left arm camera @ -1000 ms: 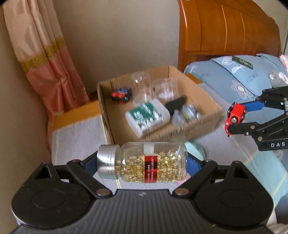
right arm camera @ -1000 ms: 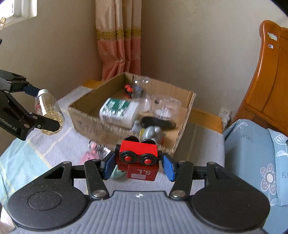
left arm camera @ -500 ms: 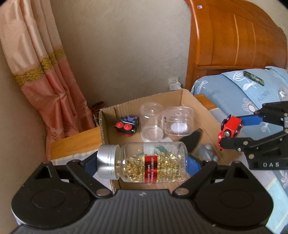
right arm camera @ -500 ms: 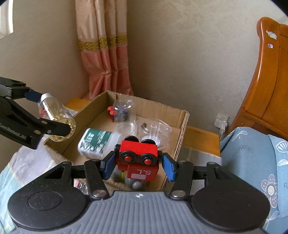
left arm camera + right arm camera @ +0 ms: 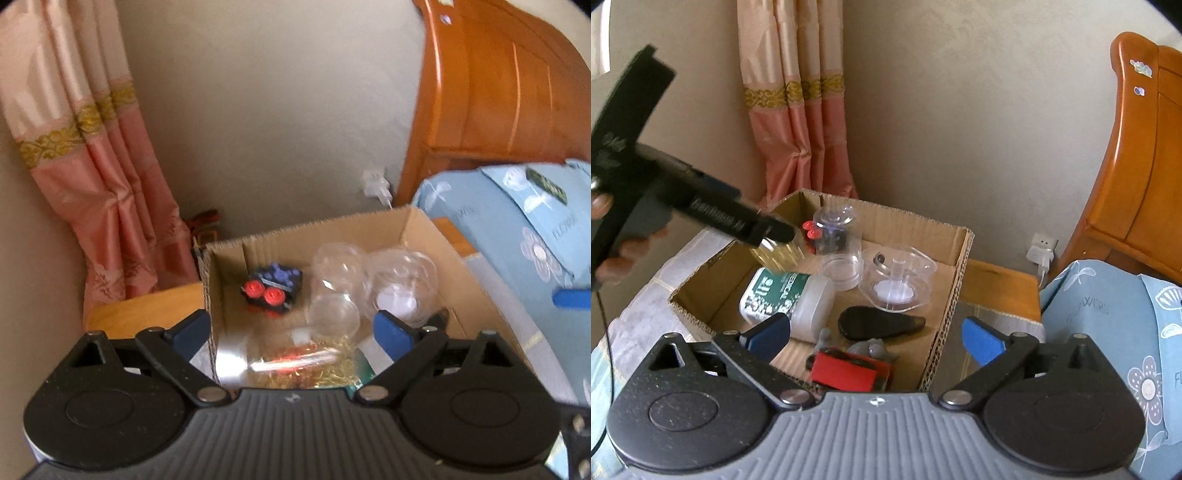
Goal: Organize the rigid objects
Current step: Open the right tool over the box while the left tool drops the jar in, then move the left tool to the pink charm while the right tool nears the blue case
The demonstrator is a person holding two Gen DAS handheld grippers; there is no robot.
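An open cardboard box [image 5: 413,225] [image 5: 956,266] stands ahead of both grippers. My left gripper [image 5: 291,328] is open over the box's near left part; the clear bottle of gold capsules [image 5: 288,363] [image 5: 779,253] is blurred just below its fingers, falling into the box. My right gripper [image 5: 879,338] is open over the box's near edge; the red toy train block [image 5: 849,374] lies just below it inside the box. The left gripper's body also shows in the right wrist view [image 5: 731,221].
The box holds a blue and red toy block [image 5: 271,290], clear plastic containers [image 5: 836,243] [image 5: 897,278], a white-and-green box [image 5: 786,295], a black case [image 5: 879,325] and a grey figure [image 5: 868,347]. Curtain [image 5: 92,184], headboard [image 5: 498,92] and blue pillow [image 5: 1108,321] surround it.
Both grippers moved over the box and opened. The capsule bottle left the left gripper and the red train block left the right gripper; both dropped into the box.
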